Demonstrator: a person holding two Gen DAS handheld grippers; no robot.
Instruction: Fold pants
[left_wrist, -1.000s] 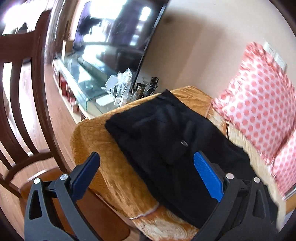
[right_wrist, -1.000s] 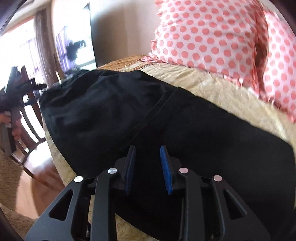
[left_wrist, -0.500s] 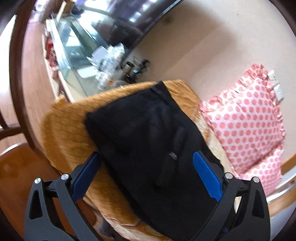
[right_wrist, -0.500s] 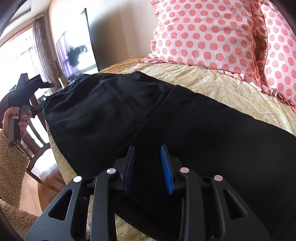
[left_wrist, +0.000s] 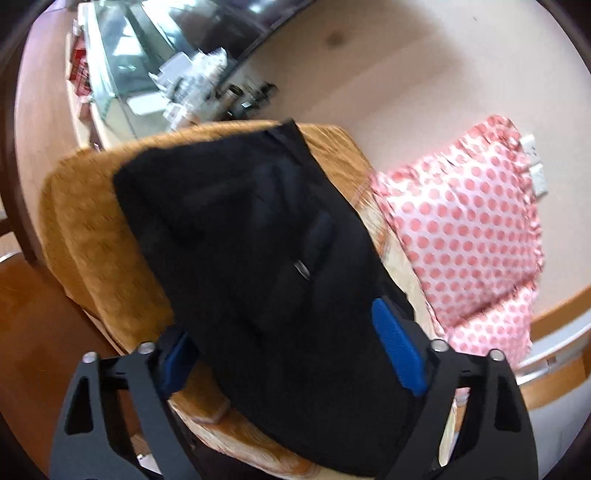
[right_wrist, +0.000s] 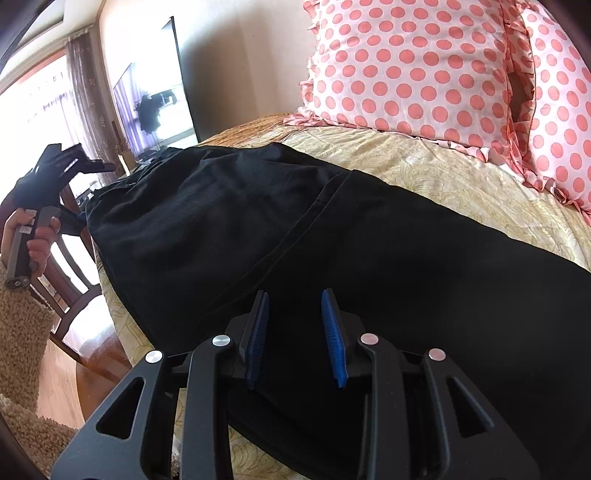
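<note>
Nearest, bottom of the left wrist view: the left black two-finger gripper with blue pads (left_wrist: 291, 354) stands wide open and grips nothing; the waist end of the black cloth pants (left_wrist: 258, 251) lies between and beyond its fingers, but contact cannot be told.

Nearest, bottom of the right wrist view: the right black two-finger gripper with blue pads (right_wrist: 295, 336) hangs over the trouser leg with its jaws part-way apart and narrow; it holds nothing that shows, and whether it touches the cloth cannot be told.

Pants, lie: spread flat on the yellow patterned bed cover (right_wrist: 443, 173), long axis running from the lower right of the right wrist view up to its middle left, where the waist sits at the bed's corner.

Key relation: the left gripper (right_wrist: 55, 173), in a hand (right_wrist: 33, 236) at the far left of the right wrist view, is at the waist end; the right gripper is along the leg, nearer the lower edge. Judged from this, each gripper is near a different stretch of one long garment, so a fold along the length would need them to act together.

Middle, left wrist view: a small metal button (left_wrist: 302, 266) shows on the waist.

Far: pink-dotted white pillows (right_wrist: 424, 62) lie beyond the pants at the upper right, apart from them.

Farthest: a dark television screen (right_wrist: 155, 99) stands at the upper left.
</note>
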